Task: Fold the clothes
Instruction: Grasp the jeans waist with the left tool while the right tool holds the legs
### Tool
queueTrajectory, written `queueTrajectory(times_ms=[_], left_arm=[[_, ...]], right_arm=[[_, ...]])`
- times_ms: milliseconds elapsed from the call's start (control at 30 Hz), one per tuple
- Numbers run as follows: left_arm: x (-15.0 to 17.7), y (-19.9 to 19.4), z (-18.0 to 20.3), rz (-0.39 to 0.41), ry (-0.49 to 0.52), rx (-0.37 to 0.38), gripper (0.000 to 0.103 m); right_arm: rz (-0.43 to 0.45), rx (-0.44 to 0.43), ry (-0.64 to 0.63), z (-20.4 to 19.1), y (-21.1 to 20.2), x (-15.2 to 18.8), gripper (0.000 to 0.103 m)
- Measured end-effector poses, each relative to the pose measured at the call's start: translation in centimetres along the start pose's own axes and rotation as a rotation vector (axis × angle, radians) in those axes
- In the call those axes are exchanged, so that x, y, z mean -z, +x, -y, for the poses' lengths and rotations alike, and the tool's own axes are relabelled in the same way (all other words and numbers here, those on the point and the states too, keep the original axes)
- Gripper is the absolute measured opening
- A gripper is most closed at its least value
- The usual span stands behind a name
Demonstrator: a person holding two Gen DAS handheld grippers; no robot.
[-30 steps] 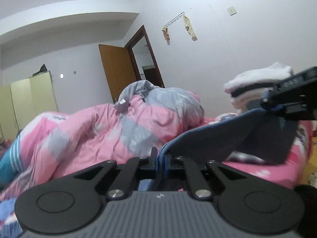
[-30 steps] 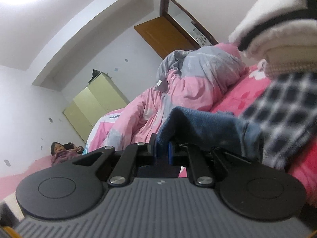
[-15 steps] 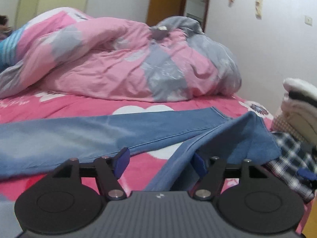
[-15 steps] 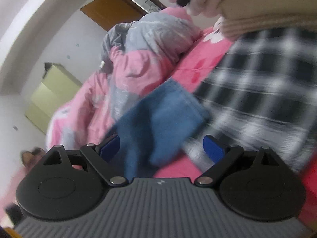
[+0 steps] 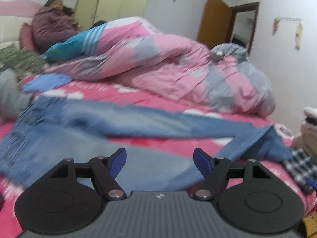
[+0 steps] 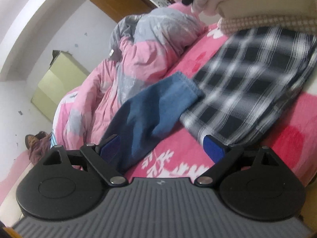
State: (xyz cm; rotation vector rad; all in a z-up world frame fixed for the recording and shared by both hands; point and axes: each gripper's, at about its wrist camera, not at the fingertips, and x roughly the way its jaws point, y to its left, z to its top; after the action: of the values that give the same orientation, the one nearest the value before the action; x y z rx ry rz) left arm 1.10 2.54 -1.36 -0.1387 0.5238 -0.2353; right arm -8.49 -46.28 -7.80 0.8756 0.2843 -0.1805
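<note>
Jeans [image 5: 138, 123]: one pair, spread flat along the pink bed [image 5: 158, 97], legs out for folding, one hem [image 6: 170, 97] lapping a plaid shirt [image 6: 247, 83]
Left gripper [image 5: 159, 161]: jaws opening, nothing between them, over the jeans
Right gripper [image 6: 161, 148]: jaws wide, hem lies loose between, ungripped
Folded pile [image 6: 257, 4]: one stack, set aside at the bed's end
Quilt [image 5: 178, 65]: one, bunched behind
</note>
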Motion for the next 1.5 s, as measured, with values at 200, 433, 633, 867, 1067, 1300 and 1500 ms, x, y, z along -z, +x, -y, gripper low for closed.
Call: queueTrajectory(times_ms=[200,433,633,867,1067,1300,1500], left_arm=[[2.9,-0.7,1.3,-0.02,0.113,-0.019,0.076],[4.7,0.3,4.4,-0.024,0.232,0.014,0.076],[3.6,2.0,2.0,-0.118,-0.097,0.225,0.076],[3.3,6.1,-3.4,-0.231,-0.589,0.456,0.081],[4.0,8.7,-6.2,-0.287,-0.768,0.372,0.08],[4.7,10.4,-8.1,-0.318,-0.894,0.302,0.054],[5.2,11.1,-8.8,-0.354,-0.936,0.25,0.013]], right_arm=[[-0.057,-0.021,0.003,-1.1,0.3,1.0,0.091],[-0.131,-0.117,0.03,-3.5,1.8,0.6,0.091],[-0.206,-0.24,0.013,-8.3,6.6,-0.7,0.091],[-0.193,-0.178,0.065,-9.5,11.9,-4.4,0.091],[-0.255,-0.082,0.211,-6.8,16.1,-6.2,0.078],[-0.311,-0.016,0.233,-5.9,19.7,-7.5,0.06],[-0.325,0.025,0.246,-5.6,21.5,-7.8,0.005]])
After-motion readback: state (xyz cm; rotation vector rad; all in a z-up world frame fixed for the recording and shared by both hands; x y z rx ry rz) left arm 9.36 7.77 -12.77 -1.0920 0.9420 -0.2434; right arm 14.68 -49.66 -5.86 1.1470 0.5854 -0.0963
